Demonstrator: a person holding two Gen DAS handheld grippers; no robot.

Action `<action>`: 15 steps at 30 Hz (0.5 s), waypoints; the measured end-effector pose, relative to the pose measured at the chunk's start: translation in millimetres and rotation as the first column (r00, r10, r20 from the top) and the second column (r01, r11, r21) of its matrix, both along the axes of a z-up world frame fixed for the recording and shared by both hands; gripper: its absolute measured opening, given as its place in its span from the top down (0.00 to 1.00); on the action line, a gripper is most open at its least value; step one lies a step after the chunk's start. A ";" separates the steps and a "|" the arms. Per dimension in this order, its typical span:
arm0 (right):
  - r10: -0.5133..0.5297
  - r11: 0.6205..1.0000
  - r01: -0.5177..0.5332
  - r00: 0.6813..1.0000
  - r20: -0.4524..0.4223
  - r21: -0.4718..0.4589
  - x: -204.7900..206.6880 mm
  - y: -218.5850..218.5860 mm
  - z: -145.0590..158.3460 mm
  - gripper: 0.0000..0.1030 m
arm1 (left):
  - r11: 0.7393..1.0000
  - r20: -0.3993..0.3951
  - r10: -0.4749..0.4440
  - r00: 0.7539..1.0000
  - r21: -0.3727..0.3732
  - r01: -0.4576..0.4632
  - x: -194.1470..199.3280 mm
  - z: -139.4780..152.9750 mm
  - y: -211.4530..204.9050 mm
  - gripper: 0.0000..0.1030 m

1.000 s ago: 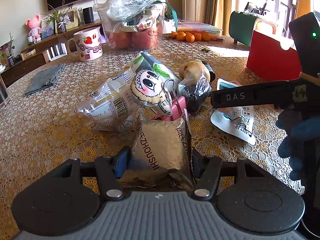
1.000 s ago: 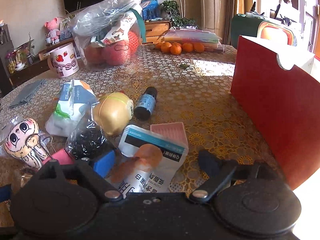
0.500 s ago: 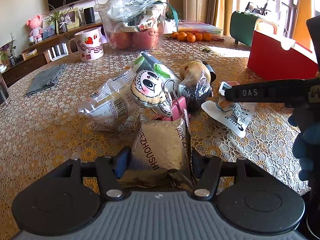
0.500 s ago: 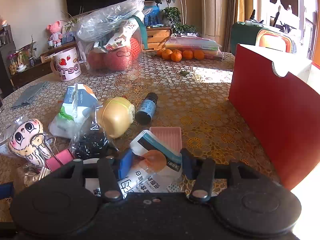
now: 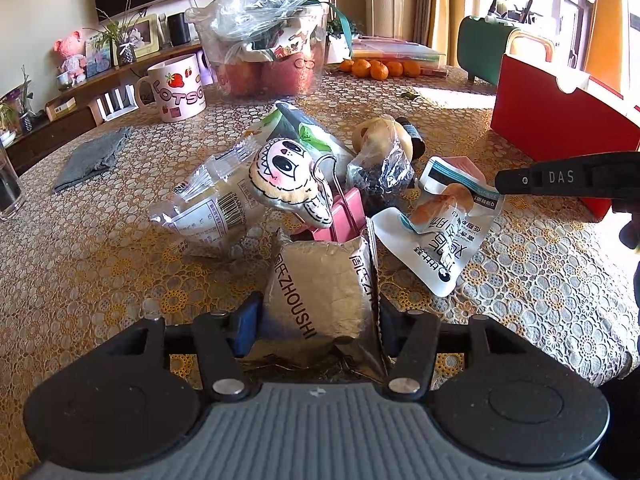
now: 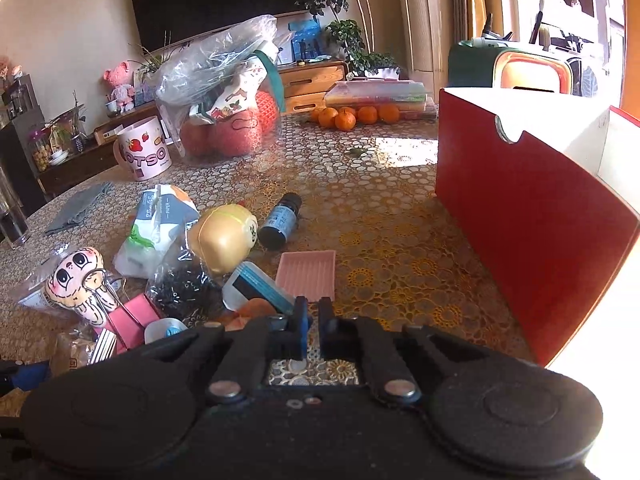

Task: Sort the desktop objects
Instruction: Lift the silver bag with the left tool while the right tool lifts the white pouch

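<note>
My left gripper (image 5: 316, 320) is shut on a silver foil snack packet (image 5: 320, 288) at the near side of a pile of small objects. My right gripper (image 6: 313, 322) is shut on the edge of a white snack pouch (image 6: 256, 288) with blue and orange print; in the left wrist view the pouch (image 5: 440, 232) hangs lifted from the right gripper's black finger (image 5: 560, 178). The pile holds a cartoon plush (image 5: 288, 178), a pink binder clip (image 5: 340, 216), a clear wrapped packet (image 5: 208, 212), a bag of black beads (image 6: 184, 284), a golden ball (image 6: 224, 236) and a small dark bottle (image 6: 280, 220).
A red open box (image 6: 532, 196) stands to the right. A pink flat tray (image 6: 308, 274) lies by the pouch. A strawberry mug (image 5: 176, 88), a plastic bag of fruit (image 5: 268, 40), oranges (image 6: 348, 116) and a grey cloth (image 5: 92, 156) lie farther back on the lace-covered table (image 5: 80, 264).
My right gripper closed on the white pouch and lifted its edge off the table. My left gripper stays shut on the foil packet without moving.
</note>
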State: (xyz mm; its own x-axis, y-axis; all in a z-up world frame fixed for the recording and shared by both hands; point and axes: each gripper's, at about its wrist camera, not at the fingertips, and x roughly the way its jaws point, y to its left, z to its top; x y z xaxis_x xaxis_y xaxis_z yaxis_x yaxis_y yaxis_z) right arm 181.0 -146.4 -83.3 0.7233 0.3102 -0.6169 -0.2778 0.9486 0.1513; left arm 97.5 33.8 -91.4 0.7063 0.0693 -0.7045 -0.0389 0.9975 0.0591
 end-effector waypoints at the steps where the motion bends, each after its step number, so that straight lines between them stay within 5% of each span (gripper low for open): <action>1: 0.007 1.000 -0.007 1.000 0.005 -0.003 -1.5 -1.1 1.5 0.95 | 1.000 0.000 -0.001 1.000 0.002 0.001 -0.2 -0.2 -0.2 0.46; 3: 0.021 1.000 -0.021 1.000 0.010 -0.001 -4.0 -4.1 3.9 0.94 | 1.000 -0.001 0.000 1.000 0.001 0.000 -0.2 -0.3 -0.3 0.46; 5: 0.071 0.997 -0.071 0.997 -0.003 0.009 -3.8 -5.4 4.4 0.77 | 1.000 -0.001 0.000 1.000 0.000 0.000 -0.1 -0.3 -0.6 0.46; 7: 0.121 0.993 -0.121 0.992 -0.036 0.003 -0.9 -4.2 3.1 0.71 | 1.000 -0.002 0.000 1.000 -0.001 0.000 0.0 -0.4 -0.5 0.46; 11: 0.186 0.982 -0.187 0.981 -0.047 -0.008 -1.7 -2.7 2.0 0.22 | 1.000 -0.002 -0.005 1.000 -0.004 0.005 0.0 -0.7 -0.2 0.46; 15: 0.233 0.972 -0.234 0.972 -0.036 -0.010 1.3 -2.2 3.9 0.14 | 1.000 -0.001 -0.008 1.000 -0.002 0.008 0.4 -1.0 -0.1 0.46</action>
State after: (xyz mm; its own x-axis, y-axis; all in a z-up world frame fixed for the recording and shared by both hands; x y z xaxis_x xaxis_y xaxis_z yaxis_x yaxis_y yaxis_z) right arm 182.2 -148.6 -79.4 0.6099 0.4588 -0.6461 -0.4868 0.8603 0.1514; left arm 97.8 33.7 -92.4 0.7064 0.0622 -0.7051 -0.0308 0.9979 0.0571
